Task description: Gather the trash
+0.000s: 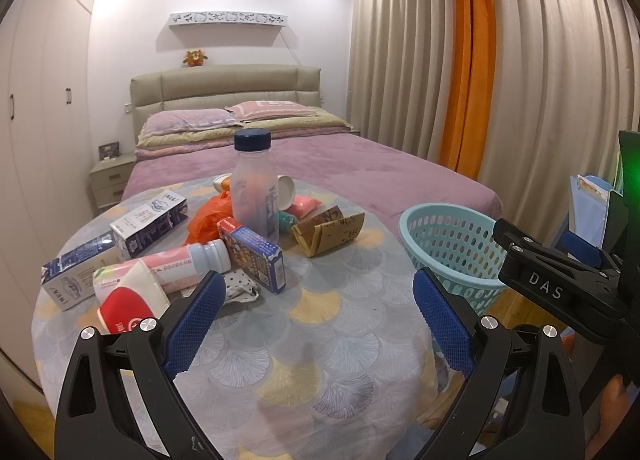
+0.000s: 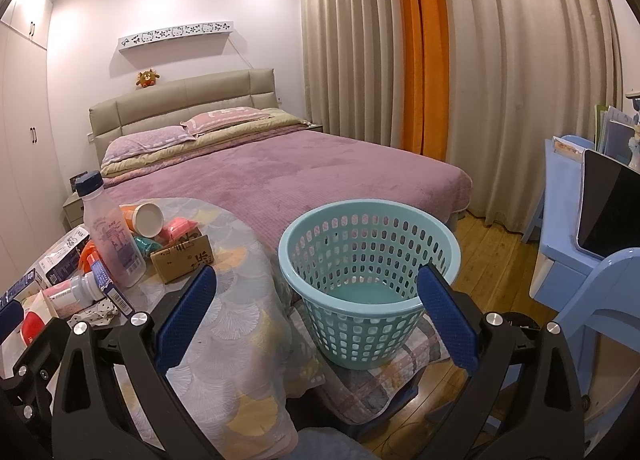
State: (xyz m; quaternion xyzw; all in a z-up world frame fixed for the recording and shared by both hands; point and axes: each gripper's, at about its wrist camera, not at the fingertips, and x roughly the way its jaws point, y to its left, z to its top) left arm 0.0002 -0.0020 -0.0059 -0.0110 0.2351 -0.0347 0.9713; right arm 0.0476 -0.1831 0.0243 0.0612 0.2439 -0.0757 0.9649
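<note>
Both pairs of fingers are spread wide and grasp nothing: the left gripper [image 1: 316,320] hangs over the near part of the table [image 1: 312,360], the right gripper [image 2: 316,320] over the table's right edge, facing the teal basket [image 2: 368,284]. Trash is heaped on the far left of the table: a tall clear bottle [image 1: 255,188] standing upright, two milk cartons [image 1: 150,222], a pink bottle lying on its side [image 1: 180,266], a blue box [image 1: 252,256], an orange plastic bag [image 1: 210,218] and a folded piece of cardboard [image 1: 330,234]. To the table's right, the basket stands lower, on a checked cushion [image 2: 400,356], and looks empty.
</note>
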